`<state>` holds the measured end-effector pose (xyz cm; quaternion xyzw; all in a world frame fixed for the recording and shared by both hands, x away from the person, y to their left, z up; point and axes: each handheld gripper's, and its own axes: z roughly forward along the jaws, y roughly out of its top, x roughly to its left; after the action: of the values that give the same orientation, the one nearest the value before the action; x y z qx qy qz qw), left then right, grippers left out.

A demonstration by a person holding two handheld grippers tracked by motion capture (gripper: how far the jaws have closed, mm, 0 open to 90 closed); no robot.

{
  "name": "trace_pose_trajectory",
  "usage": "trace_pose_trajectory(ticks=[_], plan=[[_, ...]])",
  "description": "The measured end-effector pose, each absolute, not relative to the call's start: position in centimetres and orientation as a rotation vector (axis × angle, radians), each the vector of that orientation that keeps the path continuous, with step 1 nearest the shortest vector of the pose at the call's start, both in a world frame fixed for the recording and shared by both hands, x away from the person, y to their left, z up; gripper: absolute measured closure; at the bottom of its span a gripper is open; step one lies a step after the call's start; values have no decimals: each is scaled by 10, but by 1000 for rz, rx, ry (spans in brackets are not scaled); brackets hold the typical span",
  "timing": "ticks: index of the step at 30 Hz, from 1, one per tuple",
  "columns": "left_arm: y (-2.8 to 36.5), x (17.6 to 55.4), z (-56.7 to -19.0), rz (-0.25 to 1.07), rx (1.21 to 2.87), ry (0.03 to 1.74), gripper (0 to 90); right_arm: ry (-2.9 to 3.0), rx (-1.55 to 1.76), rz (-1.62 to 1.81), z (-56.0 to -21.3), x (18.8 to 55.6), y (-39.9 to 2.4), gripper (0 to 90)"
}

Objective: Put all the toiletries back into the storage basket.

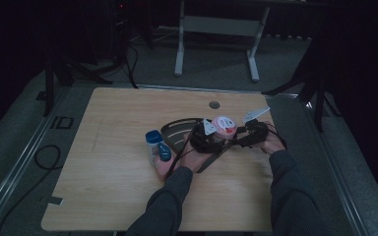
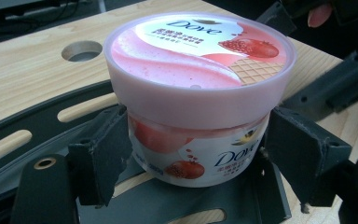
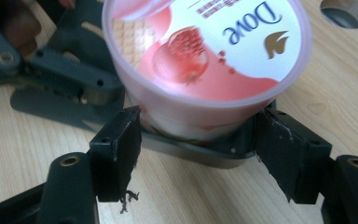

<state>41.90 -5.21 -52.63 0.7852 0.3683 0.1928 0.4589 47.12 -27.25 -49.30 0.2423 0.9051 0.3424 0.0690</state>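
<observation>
Table [image 1: 128,196] carries a black rack [image 2: 23,121]; on it stands the Dove tub [image 2: 191,93], rigid, smooth plastic, probably light. Left tongs [image 2: 193,154] grip its wall below the lid; right tongs [image 3: 198,149] straddle it, apparently not clamping.

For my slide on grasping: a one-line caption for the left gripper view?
Left tongs close around a pink-lidded Dove tub standing on a black slotted rack on the wooden table.
</observation>
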Motion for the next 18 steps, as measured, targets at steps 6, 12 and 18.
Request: trace_pose_trajectory(ticks=[6, 12, 18], plan=[[-53, 420, -531, 464, 1941, 928, 262, 2742, 729, 1000, -497, 470, -273, 313], [-56, 418, -536, 470, 1964, 929, 264, 2703, 728, 1065, -488, 466, -281, 326], [-53, 417, -538, 465, 1947, 935, 274, 2694, 735, 1021, -485, 462, -289, 316]])
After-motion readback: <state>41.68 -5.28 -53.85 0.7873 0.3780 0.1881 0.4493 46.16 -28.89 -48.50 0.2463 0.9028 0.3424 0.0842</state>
